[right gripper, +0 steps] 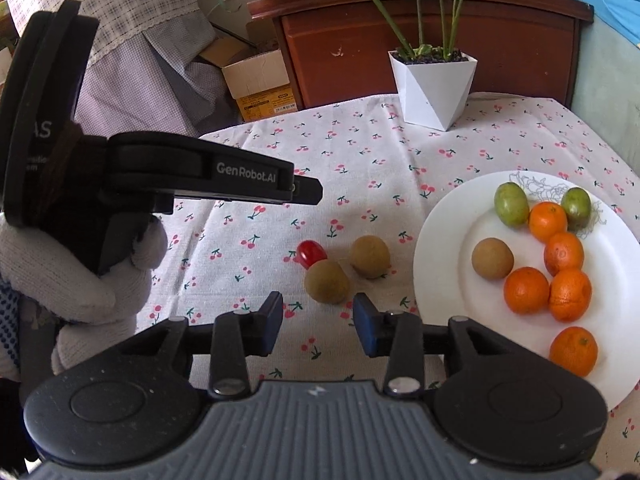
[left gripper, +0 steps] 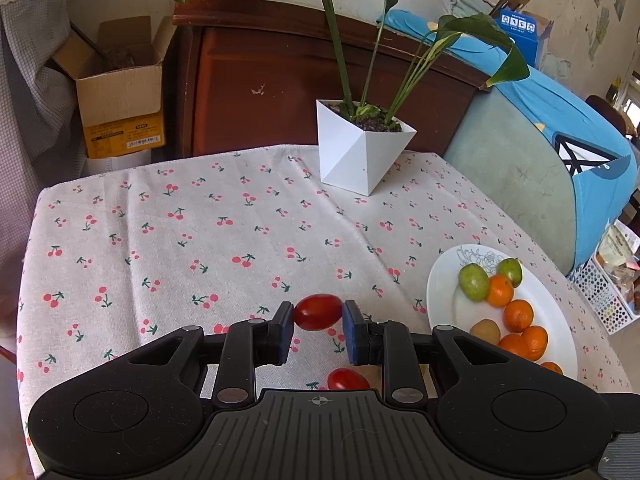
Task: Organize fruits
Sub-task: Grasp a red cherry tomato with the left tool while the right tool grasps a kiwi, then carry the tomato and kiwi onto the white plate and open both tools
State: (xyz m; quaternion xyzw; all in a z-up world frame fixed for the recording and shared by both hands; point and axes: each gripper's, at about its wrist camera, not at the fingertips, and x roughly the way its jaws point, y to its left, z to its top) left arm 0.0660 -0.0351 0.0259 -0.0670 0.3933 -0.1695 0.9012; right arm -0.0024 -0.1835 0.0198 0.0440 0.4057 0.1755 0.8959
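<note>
My left gripper (left gripper: 318, 320) is shut on a red cherry tomato (left gripper: 318, 312), held above the cherry-print tablecloth. A second cherry tomato (left gripper: 347, 380) lies on the cloth below it and also shows in the right wrist view (right gripper: 311, 253). My right gripper (right gripper: 318, 316) is open and empty, just in front of a brown kiwi (right gripper: 327, 282); another kiwi (right gripper: 369, 256) lies beside it. The white plate (right gripper: 448, 280) at right holds several oranges (right gripper: 526, 290), two green fruits (right gripper: 511, 204) and a kiwi (right gripper: 492, 258). The left gripper's body (right gripper: 200, 172) shows at left.
A white faceted planter (left gripper: 360, 152) with a tall green plant stands at the table's far edge. Behind it is a dark wooden cabinet (left gripper: 260, 80). A cardboard box (left gripper: 120, 92) sits on the floor at left. A blue-covered chair (left gripper: 540, 152) stands at right.
</note>
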